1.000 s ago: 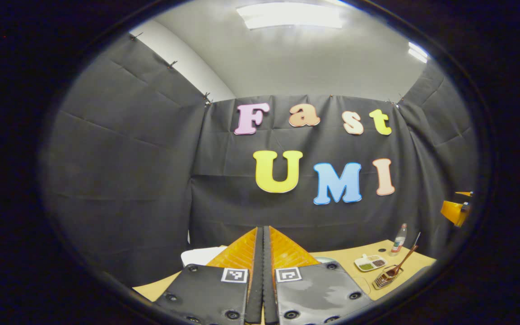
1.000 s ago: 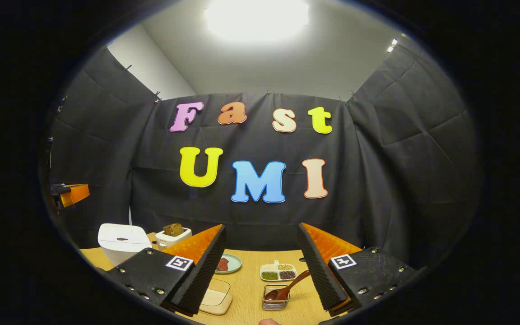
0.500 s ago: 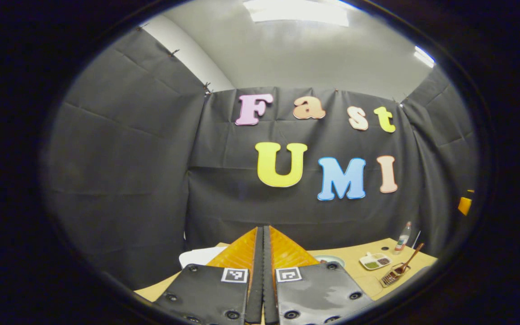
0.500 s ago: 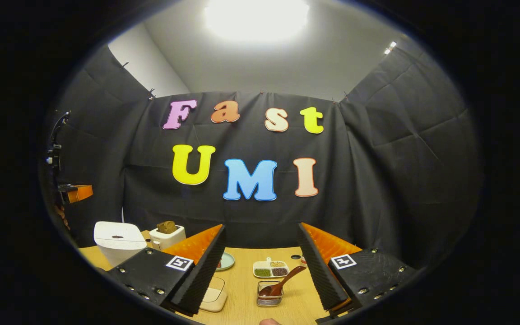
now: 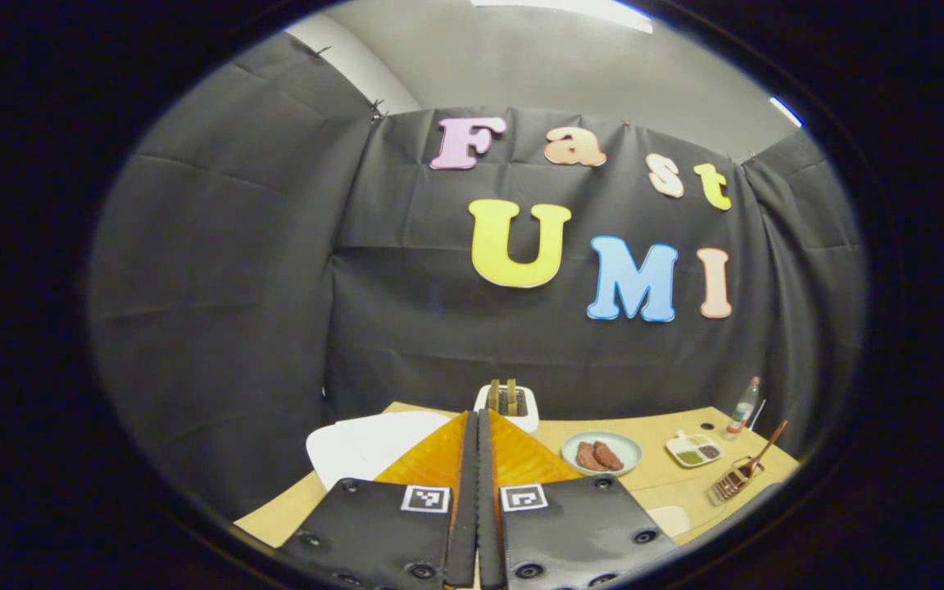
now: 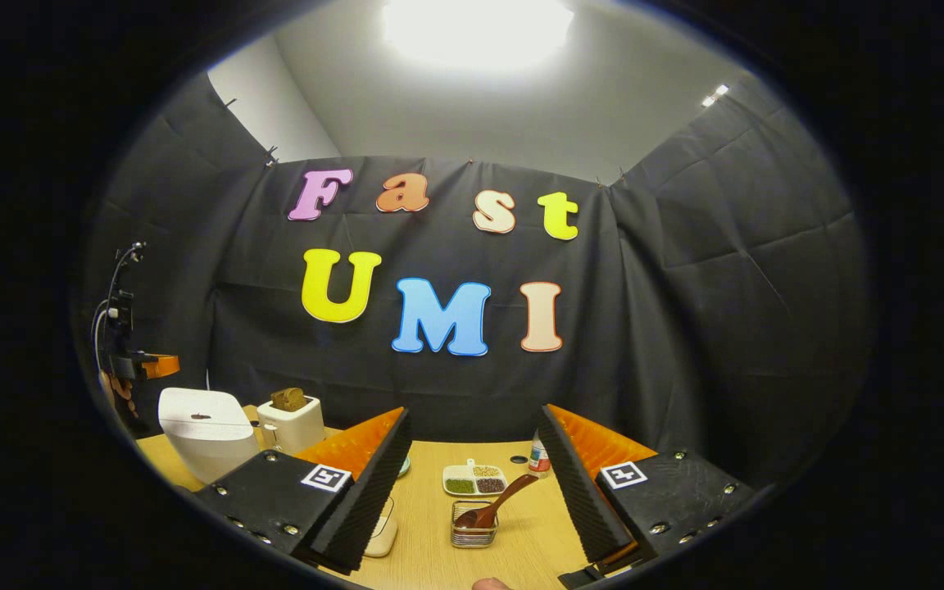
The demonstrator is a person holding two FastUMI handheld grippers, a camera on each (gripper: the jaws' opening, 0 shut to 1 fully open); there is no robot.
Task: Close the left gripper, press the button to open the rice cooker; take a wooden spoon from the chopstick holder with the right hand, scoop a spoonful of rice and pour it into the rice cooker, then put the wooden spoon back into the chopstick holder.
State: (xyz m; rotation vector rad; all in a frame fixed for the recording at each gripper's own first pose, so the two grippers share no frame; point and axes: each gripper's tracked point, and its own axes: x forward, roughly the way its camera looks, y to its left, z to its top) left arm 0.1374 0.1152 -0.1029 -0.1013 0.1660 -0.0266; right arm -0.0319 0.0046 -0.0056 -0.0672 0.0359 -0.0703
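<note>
The white rice cooker (image 6: 201, 426) stands at the table's left with its lid down; in the left gripper view the rice cooker (image 5: 365, 442) lies just beyond my shut left gripper (image 5: 476, 447), which holds nothing. My right gripper (image 6: 474, 426) is open and empty above the table. Ahead of it, between its fingers, a wire chopstick holder (image 6: 474, 533) carries the wooden spoon (image 6: 498, 501), which leans to the right. A pale rice dish (image 6: 383, 533) is partly hidden behind the right gripper's left finger. The left gripper (image 6: 151, 365) also appears far left, held by a hand.
A white toaster (image 6: 292, 419) with bread stands right of the cooker. Farther back on the wooden table (image 6: 427, 524) are a divided dish of grains (image 6: 474, 481) and a small bottle (image 6: 535, 455). A plate of meat (image 5: 601, 453) sits mid-table.
The left gripper view has tipped downward, bringing the toaster, the plate and more of the cooker into sight. The right gripper has shifted slightly right. Both grippers keep their state.
</note>
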